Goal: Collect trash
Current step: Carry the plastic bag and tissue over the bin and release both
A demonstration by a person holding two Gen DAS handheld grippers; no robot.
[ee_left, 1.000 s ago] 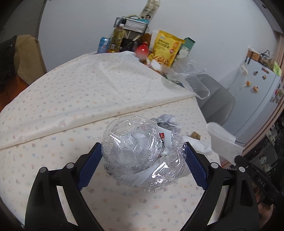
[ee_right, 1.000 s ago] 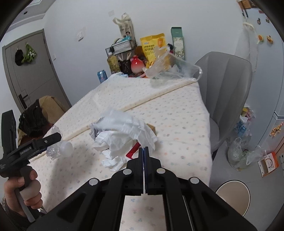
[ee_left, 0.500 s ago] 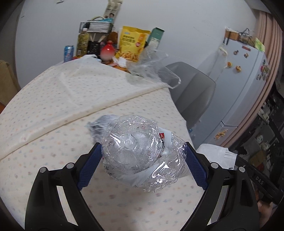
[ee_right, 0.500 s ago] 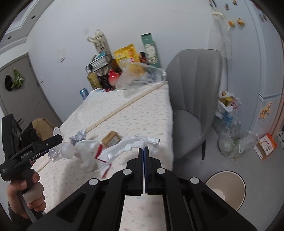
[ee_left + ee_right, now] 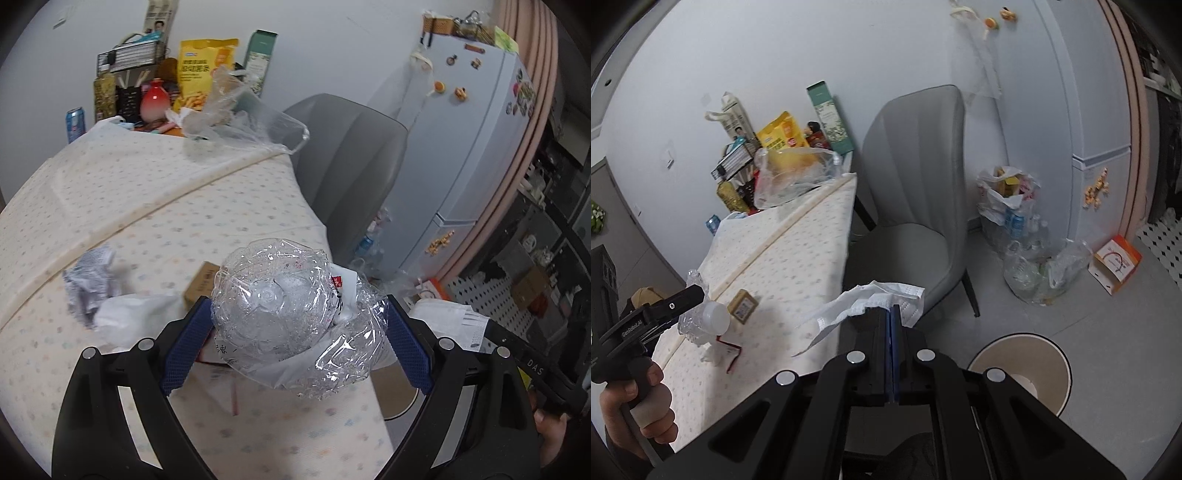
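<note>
**Both grippers hold trash over the table's edge**

The left gripper (image 5: 295, 328) is clenched on a crushed clear plastic bottle (image 5: 284, 310). Its blue pads (image 5: 184, 350) press on both sides of the bottle, and the bottle's base faces the camera. In the right wrist view the same bottle (image 5: 701, 317) shows its white cap (image 5: 714, 316) just past the black fingers, and a hand (image 5: 635, 410) holds the gripper's handle below it.

The right gripper (image 5: 891, 314) has its jaws fully together, and they pinch a white face mask (image 5: 879, 299). The mask spreads to the left and right of the fingertips, with one thin strap hanging down to the left. Below and to the right of this gripper a round beige trash bin (image 5: 1019, 365) stands on the grey floor, open at the top.

Ahead and to the left of the left gripper, on the dotted tablecloth (image 5: 110, 192), lie a crumpled printed paper (image 5: 90, 284), a white crumpled sheet (image 5: 129, 317) just beside it, and a small brown cardboard box (image 5: 201, 284), partly hidden behind the bottle. Beyond the right gripper a grey chair (image 5: 916, 206) stands beside the table. Clear bags of waste (image 5: 1034, 266) lie on the floor further right, near the fridge (image 5: 1082, 110).
</note>
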